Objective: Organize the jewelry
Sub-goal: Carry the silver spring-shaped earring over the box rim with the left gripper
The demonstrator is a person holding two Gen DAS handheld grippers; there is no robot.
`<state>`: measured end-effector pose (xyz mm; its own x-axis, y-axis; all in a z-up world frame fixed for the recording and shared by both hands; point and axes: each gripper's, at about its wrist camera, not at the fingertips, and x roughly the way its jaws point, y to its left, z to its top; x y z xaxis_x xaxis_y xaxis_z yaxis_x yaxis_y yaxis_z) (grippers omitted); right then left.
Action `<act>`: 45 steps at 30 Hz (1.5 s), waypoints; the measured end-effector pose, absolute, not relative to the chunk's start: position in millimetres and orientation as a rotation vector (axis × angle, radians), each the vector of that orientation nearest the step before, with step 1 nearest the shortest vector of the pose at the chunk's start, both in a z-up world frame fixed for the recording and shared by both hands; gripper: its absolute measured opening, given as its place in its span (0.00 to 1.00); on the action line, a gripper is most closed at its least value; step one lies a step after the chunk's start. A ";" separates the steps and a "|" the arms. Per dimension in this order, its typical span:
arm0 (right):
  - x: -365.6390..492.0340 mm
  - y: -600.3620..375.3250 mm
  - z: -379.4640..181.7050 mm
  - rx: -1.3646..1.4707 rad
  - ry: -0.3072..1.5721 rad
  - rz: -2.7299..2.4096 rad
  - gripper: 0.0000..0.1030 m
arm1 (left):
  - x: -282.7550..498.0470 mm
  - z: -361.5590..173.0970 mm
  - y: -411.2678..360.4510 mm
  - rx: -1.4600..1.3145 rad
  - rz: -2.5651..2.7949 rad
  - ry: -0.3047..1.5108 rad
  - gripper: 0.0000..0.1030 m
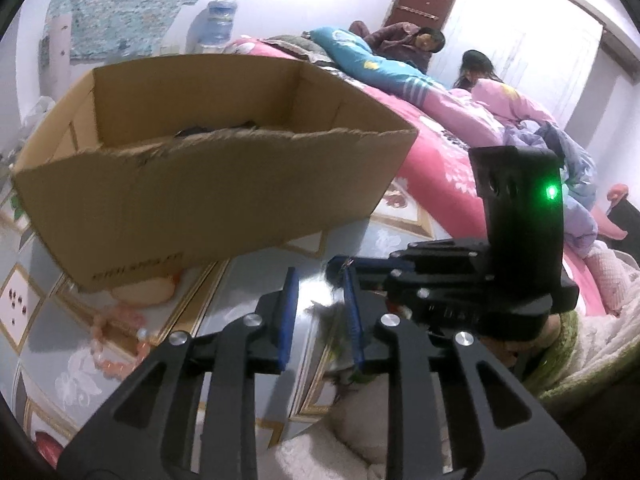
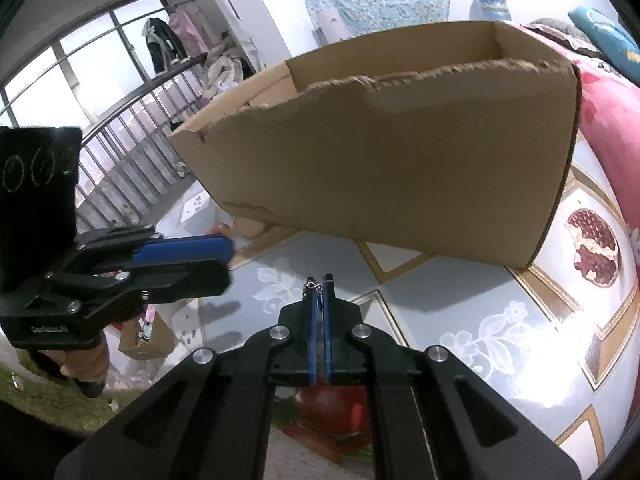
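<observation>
Now, starting at the left, a pink bead bracelet (image 1: 116,344) lies loose on the patterned tablecloth (image 1: 240,320), just below the near corner of the cardboard box (image 1: 200,184) and off to the left of the left gripper (image 1: 320,312), whose blue pads stand parted with nothing visible between them, so it's empty-handed. Moving right, the right gripper (image 2: 320,292) is clamped tight on a thin silver chain (image 2: 314,285), a few links and a small ring peeking out at the tips; how much of it hangs below I can't tell. And the relation that matters: the box sits dead ahead and above the pinched chain, its long torn front edge running across the view left to right, the open top facing up, so my read is the chain has to go up and over that ragged rim. The right hand is plainly the one placed for it. Something dark rests inside the box, too hidden to name. As for writing, small print runs along the box's lower front wall, too blurred to read.
</observation>
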<state>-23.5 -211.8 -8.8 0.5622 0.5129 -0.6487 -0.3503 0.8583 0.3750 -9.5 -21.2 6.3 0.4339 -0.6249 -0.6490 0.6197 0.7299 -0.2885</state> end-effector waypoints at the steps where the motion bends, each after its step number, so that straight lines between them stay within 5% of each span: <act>1: -23.3 -211.5 -10.1 0.215 0.834 0.508 0.03 | -10.7 4.7 -17.5 -0.004 -0.763 0.812 0.21; 27: -24.7 -210.4 -5.1 0.268 0.814 0.503 0.03 | 29.1 -30.0 33.0 0.166 -0.313 0.944 0.27; 34: -26.3 -211.2 -4.5 0.280 0.805 0.501 0.03 | 30.9 -28.3 22.3 0.190 -0.307 0.952 0.09; 45: -26.3 -203.3 -5.5 0.268 0.826 0.504 0.03 | 25.5 -25.4 1.0 0.267 -0.276 0.950 0.08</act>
<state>-26.3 -203.3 -5.5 0.5701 0.5250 -0.6319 -0.3218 0.8504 0.4163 25.5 1.0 -25.4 0.5521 -0.1146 -0.8259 0.3466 0.9324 0.1023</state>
